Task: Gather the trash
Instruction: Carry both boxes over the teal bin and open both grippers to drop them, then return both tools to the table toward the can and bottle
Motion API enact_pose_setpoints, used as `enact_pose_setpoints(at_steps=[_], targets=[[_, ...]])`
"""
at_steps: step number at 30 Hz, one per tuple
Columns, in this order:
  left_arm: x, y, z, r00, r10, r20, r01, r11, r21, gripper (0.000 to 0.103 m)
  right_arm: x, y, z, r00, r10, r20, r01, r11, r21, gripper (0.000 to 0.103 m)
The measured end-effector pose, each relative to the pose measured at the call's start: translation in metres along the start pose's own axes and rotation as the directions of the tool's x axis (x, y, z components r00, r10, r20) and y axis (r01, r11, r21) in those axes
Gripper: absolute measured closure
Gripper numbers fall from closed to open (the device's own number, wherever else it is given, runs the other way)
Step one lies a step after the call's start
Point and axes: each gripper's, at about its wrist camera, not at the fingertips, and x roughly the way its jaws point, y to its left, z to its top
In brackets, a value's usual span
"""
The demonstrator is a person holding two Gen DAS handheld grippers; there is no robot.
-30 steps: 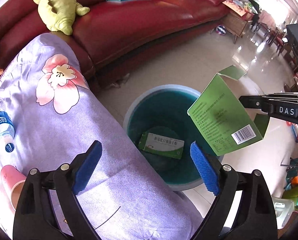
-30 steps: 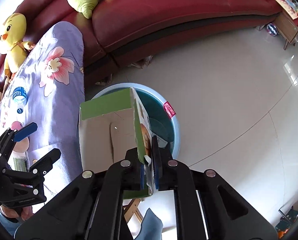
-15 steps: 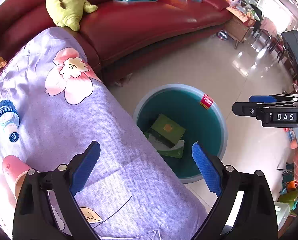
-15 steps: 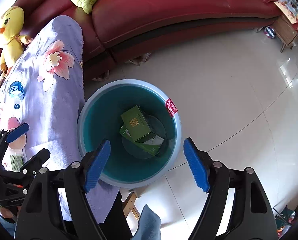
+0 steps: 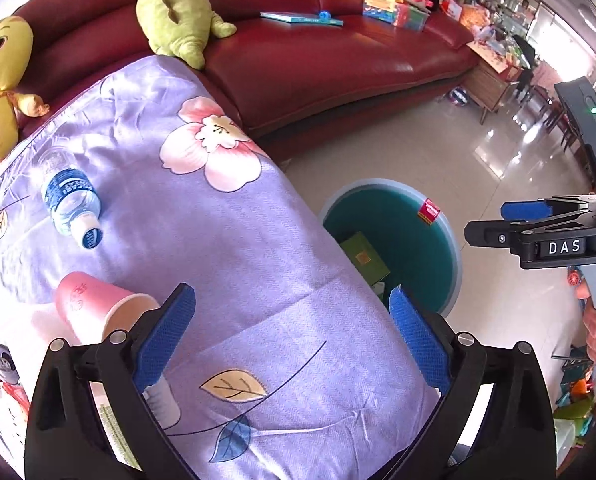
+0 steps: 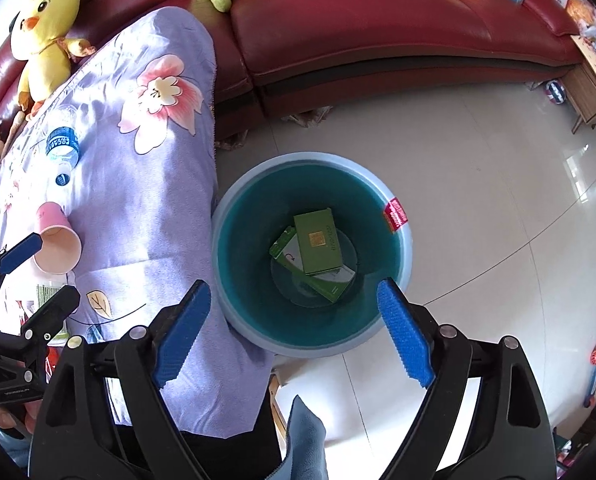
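Left gripper (image 5: 292,342) jaws opening, wide & empty, over the lilac floral-print cloth (image 5: 226,240), right gripper (image 6: 294,334) jaws opening, empty, above the round teal plastic bin (image 6: 401,252) w/ 2 green cardboard boxes (image 6: 317,246) lying inside; pink paper cup (image 5: 98,306) & clear plastic water bottle (image 5: 68,198) lie on cloth.

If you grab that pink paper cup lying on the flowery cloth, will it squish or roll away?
The pink paper cup is probably light and thin-walled, so hard pinching would likely squash it. It lies on its side, so a nudge may roll it in a curve, since it tapers. The soft purple cloth should slow it.
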Motion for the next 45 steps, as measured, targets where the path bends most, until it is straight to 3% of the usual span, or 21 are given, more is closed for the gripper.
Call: enact_pose_setpoints(at_steps=[9,15,28,35,41,45], targets=[[-0.038,0.062,-0.024,0.998,0.058,0.026,-0.056,0.996,-0.075,0.005,-0.002,0.072,0.004,1.000,0.012,-0.014,-0.014,0.993,-0.117,0.022],[-0.066,0.105,-0.039,0.992,0.118,0.050,-0.116,0.992,-0.049,0.005,-0.005,0.118,0.007,1.000,-0.004,-0.024,-0.001,0.982,-0.190,0.022],[-0.105,0.242,-0.091,0.974,0.224,0.036,-0.220,0.972,-0.082,0.005,-0.004,0.228,0.017,0.999,-0.028,-0.036,0.012,0.928,-0.373,0.022],[-0.110,0.306,-0.127,0.962,0.272,0.023,-0.272,0.962,0.011,0.005,0.007,0.281,0.018,0.996,-0.054,-0.071,0.016,0.894,-0.448,0.022],[-0.100,0.345,-0.138,0.978,0.209,-0.007,-0.208,0.974,0.086,0.005,0.015,0.321,0.029,0.993,-0.069,-0.094,0.011,0.859,-0.512,0.022],[-0.091,0.352,-0.142,0.987,0.158,-0.034,-0.151,0.976,0.160,0.005,0.023,0.334,0.043,0.993,-0.058,-0.107,-0.006,0.857,-0.515,0.022]])
